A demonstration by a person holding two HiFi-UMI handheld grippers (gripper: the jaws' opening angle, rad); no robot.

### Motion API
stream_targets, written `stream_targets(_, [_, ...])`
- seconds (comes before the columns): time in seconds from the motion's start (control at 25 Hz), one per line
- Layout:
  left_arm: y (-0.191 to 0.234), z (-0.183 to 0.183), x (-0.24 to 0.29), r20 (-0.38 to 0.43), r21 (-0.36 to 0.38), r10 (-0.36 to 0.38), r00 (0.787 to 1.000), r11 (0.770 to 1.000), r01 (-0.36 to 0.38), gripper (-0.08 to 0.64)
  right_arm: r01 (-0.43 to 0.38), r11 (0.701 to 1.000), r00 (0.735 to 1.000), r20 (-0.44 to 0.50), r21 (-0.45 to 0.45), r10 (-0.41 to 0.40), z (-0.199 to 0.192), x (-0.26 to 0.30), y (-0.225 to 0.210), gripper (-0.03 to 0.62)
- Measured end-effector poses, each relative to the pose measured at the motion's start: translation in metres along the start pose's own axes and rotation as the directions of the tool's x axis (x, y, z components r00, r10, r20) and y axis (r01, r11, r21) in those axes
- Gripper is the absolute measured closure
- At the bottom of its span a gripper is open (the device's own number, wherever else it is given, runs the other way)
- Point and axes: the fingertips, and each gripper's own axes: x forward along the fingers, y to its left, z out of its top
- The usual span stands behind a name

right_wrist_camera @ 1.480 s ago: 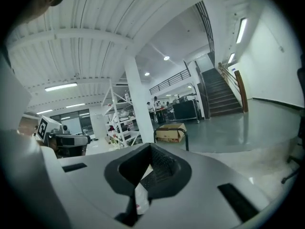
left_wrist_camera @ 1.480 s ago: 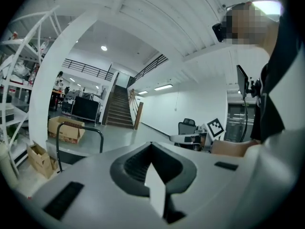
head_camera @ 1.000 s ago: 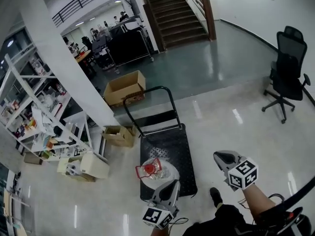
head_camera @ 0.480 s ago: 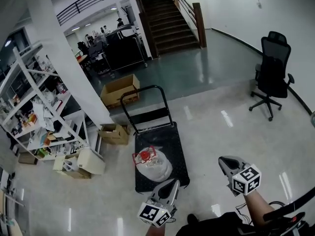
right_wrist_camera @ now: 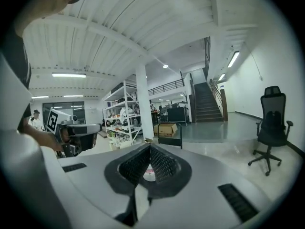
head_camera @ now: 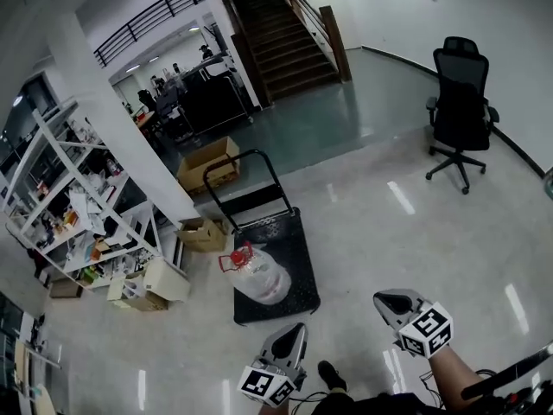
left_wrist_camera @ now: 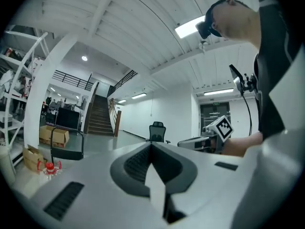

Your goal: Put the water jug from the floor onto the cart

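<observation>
The clear water jug (head_camera: 259, 278) with a red cap and handle stands on the near left part of the black cart (head_camera: 298, 236); the cart's push handle (head_camera: 242, 164) is at its far end. My left gripper (head_camera: 295, 328) is low in the head view, a short way back from the cart's near edge, shut and empty. To its right, over bare floor, my right gripper (head_camera: 385, 299) is also shut and empty. The left gripper view shows the jug's red cap (left_wrist_camera: 49, 167) far left, beyond that gripper's (left_wrist_camera: 151, 146) meeting jaws. In the right gripper view the jaws (right_wrist_camera: 149, 147) also meet.
Cardboard boxes (head_camera: 207, 162) and a white shelving rack (head_camera: 78, 214) stand left of the cart beside a white pillar (head_camera: 121, 119). A black office chair (head_camera: 458, 102) is at the far right, stairs (head_camera: 285, 33) beyond. My shoe (head_camera: 328, 374) is between the grippers.
The cart with the jug now lies farther from me and higher in the head view. Both grippers have drawn back from it together, staying shut and empty.
</observation>
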Motion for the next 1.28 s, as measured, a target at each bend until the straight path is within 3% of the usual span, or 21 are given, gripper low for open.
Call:
stream_targets(0.12, [-0.059, -0.003, -0.014, -0.034, -0.025, -0.019, 0.999, 1.000, 0.018, 0.560, 0.021, 0.999, 1.000, -0.018, 0.031, -0.021, -0.018, -0.050, -0.001, 0.591])
stream_targets(0.24, [-0.109, 0.004, -0.035, -0.062, 0.003, -0.079, 0.995, 0.997, 0.080, 0.560, 0.005, 0.999, 1.000, -0.001, 0.051, -0.005, -0.021, -0.087, 0.014, 0.591])
stream_targets(0.48, [-0.151, 0.003, -0.080, -0.069, 0.004, -0.068, 0.995, 0.998, 0.069, 0.560, -0.009, 1.000, 0.999, 0.053, 0.028, 0.008, -0.019, -0.135, 0.053, 0.591])
stream_targets(0.72, [-0.196, -0.009, -0.148, -0.046, 0.003, -0.098, 0.994, 0.995, 0.098, 0.560, 0.023, 1.000, 0.999, 0.046, 0.016, -0.024, -0.040, -0.186, 0.114, 0.591])
stream_targets(0.96, [-0.207, -0.040, -0.261, -0.038, -0.014, -0.085, 0.996, 0.996, 0.085, 0.560, 0.057, 0.998, 0.998, 0.016, 0.003, -0.057, -0.072, -0.215, 0.211, 0.591])
stream_targets(1.12, [-0.203, -0.064, -0.343, -0.046, -0.010, -0.101, 0.994, 0.995, 0.101, 0.560, 0.122, 0.992, 0.992, -0.025, 0.031, -0.121, -0.099, -0.236, 0.280, 0.591])
stream_targets(1.28, [-0.204, -0.069, -0.389, -0.049, -0.067, -0.113, 0.992, 0.992, 0.110, 0.560, 0.126, 0.991, 0.990, -0.062, 0.037, -0.123, -0.103, -0.261, 0.336, 0.591])
